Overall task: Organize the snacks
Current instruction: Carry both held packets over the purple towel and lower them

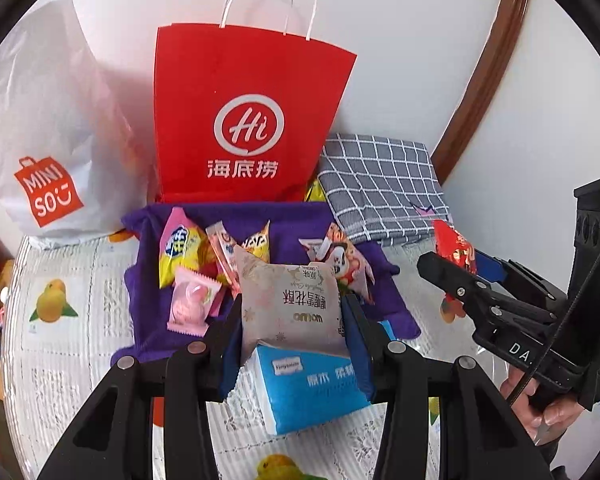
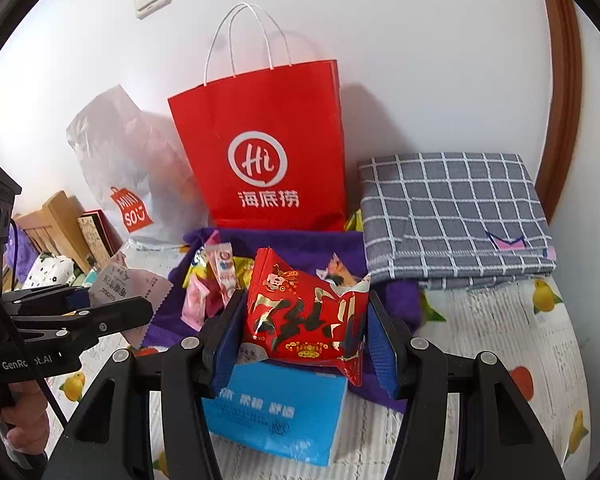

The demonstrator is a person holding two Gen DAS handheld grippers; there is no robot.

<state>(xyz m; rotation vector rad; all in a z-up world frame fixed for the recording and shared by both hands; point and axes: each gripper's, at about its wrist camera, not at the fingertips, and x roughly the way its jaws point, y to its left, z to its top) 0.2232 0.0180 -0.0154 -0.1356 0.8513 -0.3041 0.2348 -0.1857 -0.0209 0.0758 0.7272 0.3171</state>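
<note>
My left gripper (image 1: 292, 312) is shut on a pale pink pastry packet (image 1: 290, 304), held above the table; it also shows in the right wrist view (image 2: 124, 286). My right gripper (image 2: 304, 320) is shut on a red and gold snack packet (image 2: 304, 316), seen at the right of the left wrist view (image 1: 456, 254). Several loose snacks (image 1: 196, 264) lie on a purple cloth (image 1: 152, 312) before a red paper bag (image 1: 244, 120) standing against the wall.
A white Miniso bag (image 1: 48, 140) stands left of the red bag. A folded grey checked cloth (image 2: 452, 216) lies at the right. A blue tissue pack (image 2: 276, 412) lies on the fruit-print tablecloth (image 2: 500, 336). Clutter and a wooden box (image 2: 56, 224) sit far left.
</note>
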